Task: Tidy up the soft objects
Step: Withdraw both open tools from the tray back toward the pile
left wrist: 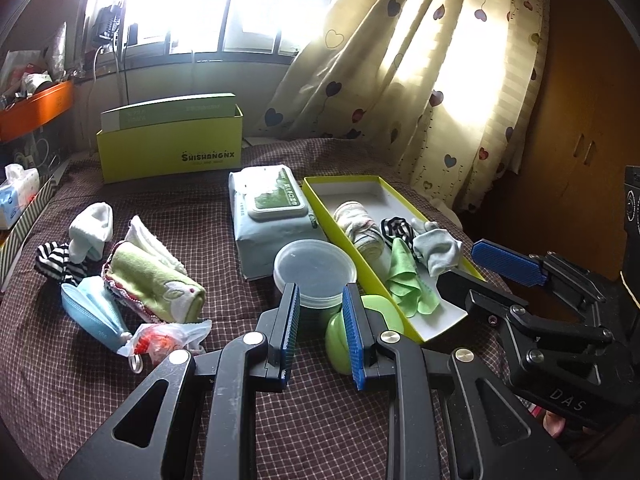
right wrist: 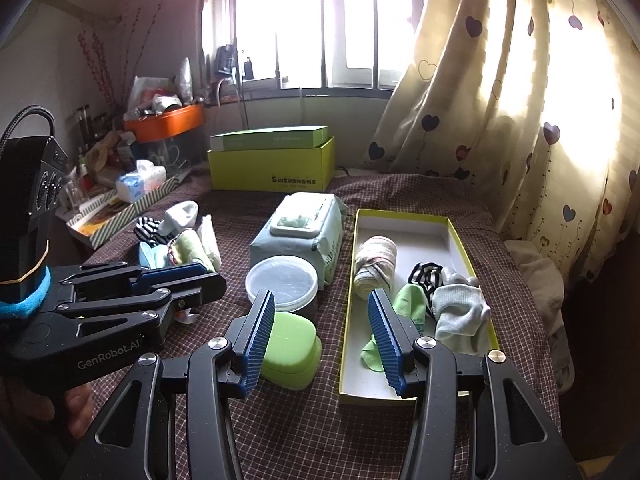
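A shallow yellow-green tray (left wrist: 360, 194) (right wrist: 404, 232) lies on the checked bed cover and holds a rolled towel (left wrist: 356, 224) (right wrist: 374, 264), a striped sock (left wrist: 398, 228), a green cloth (left wrist: 408, 284) and a pale grey sock (left wrist: 436, 252) (right wrist: 460, 316). At the left is a loose pile: a white sock (left wrist: 90, 224), a striped sock (left wrist: 52, 260), a rolled green towel (left wrist: 156, 284), a blue mask (left wrist: 96, 312) and a plastic bag (left wrist: 168, 338). My left gripper (left wrist: 320, 316) (right wrist: 180, 280) hovers open and empty between pile and tray. My right gripper (right wrist: 322, 336) (left wrist: 496, 276) hangs open and empty over the tray's near end.
A wet-wipes pack (left wrist: 272, 216), a clear lidded tub (left wrist: 314, 272) and a green plastic case (right wrist: 292, 352) sit between the pile and the tray. A tall green box (left wrist: 172, 152) stands at the back. A tissue pack (left wrist: 16, 192) and clutter line the left edge; a curtain (right wrist: 520, 120) hangs at the right.
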### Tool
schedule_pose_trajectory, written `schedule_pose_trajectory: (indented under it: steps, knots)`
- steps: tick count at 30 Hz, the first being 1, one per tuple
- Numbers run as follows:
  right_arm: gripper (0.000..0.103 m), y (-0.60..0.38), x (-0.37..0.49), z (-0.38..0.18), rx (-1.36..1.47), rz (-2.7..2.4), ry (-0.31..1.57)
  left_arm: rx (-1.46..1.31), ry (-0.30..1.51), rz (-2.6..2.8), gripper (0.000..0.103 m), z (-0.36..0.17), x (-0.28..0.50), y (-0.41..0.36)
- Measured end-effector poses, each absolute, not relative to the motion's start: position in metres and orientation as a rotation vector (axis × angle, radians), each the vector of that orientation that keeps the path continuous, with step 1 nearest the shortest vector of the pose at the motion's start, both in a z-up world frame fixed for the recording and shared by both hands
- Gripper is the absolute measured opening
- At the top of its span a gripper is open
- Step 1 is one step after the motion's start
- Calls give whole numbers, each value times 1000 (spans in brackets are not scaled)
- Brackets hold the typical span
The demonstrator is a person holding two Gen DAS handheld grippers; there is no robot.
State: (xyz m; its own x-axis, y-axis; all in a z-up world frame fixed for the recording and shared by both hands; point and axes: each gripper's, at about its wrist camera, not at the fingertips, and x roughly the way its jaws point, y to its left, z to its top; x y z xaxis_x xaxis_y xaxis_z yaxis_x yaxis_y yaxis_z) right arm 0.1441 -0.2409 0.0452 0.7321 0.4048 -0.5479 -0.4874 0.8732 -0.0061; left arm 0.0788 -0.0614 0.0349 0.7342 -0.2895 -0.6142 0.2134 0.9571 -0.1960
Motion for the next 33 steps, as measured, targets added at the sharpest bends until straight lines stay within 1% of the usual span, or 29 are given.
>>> schedule_pose_trajectory:
  steps: [18,33]
  knots:
    - [48,-225,141,43,-170,537,567,-131,690,-243,23,30,76,-44]
    - [48,-182,135,32,-228,640,584,-190,713,-137,23,12,63,16]
